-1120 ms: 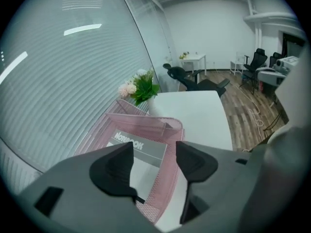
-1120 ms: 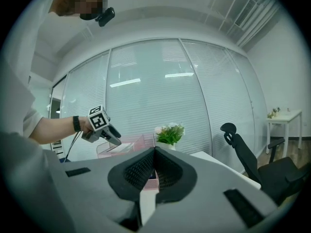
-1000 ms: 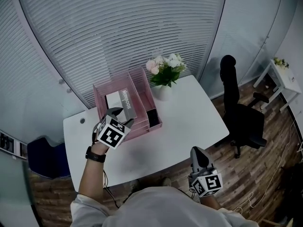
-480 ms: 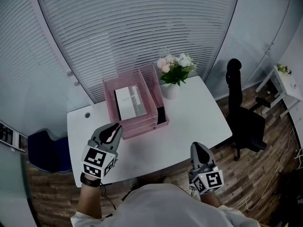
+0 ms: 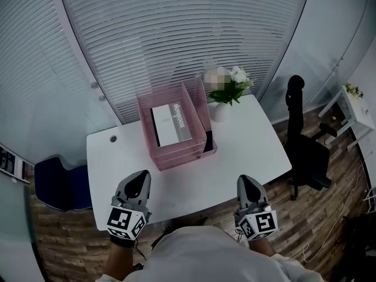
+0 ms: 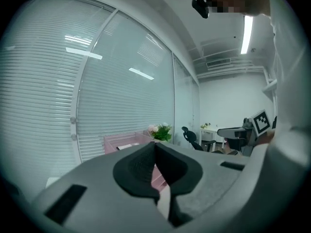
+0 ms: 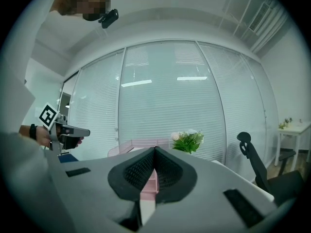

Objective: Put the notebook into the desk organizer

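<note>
Left tongs (image 5: 141, 177) have just been closing and sit clenched on nothing; right tongs (image 5: 244, 181) are clenched and empty too, both over the table's (image 5: 252, 151) near edge. I see the notebook (image 5: 170, 125) lying flat in the pink organizer's (image 5: 179, 157) top tray, well apart from them.

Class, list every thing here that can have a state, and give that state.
desk organizer: upright, holding the notebook.
notebook: closed, lying flat in the top tray.
left gripper: shut, jaws just closed, nothing between them.
right gripper: shut, empty.
vase: upright, holding flowers.
office chair: unoccupied.
</note>
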{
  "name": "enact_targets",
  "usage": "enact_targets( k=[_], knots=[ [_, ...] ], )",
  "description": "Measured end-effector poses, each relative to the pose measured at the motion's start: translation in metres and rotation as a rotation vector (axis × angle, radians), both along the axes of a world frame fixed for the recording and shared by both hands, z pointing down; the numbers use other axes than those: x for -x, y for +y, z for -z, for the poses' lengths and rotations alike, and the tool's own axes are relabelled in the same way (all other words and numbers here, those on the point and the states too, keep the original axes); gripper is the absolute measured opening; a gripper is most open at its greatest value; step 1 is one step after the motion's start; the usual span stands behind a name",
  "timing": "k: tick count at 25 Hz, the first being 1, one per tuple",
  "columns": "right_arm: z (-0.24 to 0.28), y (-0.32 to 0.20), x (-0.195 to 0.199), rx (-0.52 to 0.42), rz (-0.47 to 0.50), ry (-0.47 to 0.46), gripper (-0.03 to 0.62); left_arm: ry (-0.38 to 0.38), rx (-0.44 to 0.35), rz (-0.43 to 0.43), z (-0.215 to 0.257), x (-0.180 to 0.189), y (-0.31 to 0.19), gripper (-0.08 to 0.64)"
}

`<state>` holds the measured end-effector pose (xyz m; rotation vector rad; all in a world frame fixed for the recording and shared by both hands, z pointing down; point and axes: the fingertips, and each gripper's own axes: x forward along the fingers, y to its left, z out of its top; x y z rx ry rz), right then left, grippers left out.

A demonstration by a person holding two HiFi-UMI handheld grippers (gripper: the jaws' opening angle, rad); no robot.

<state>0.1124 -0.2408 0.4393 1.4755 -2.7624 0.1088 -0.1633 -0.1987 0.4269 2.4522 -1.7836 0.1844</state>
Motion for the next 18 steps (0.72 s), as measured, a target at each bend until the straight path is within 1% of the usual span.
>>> enact_targets(
  k=[4,11,18],
  knots=[
    [-0.001,0.002,0.011,0.006,0.006,-0.003,0.012,0.017,0.011,-0.001,-0.008,0.004,0.004,0.009],
    [-0.001,0.004,0.019,0.005,0.002,-0.005,0.012,0.009,0.006,-0.015,-0.005,0.009,0.001,0.009],
    [-0.001,0.004,0.022,0.004,0.002,-0.008,0.012,0.005,0.015,-0.039,-0.007,0.004,0.000,0.009]
  ],
)
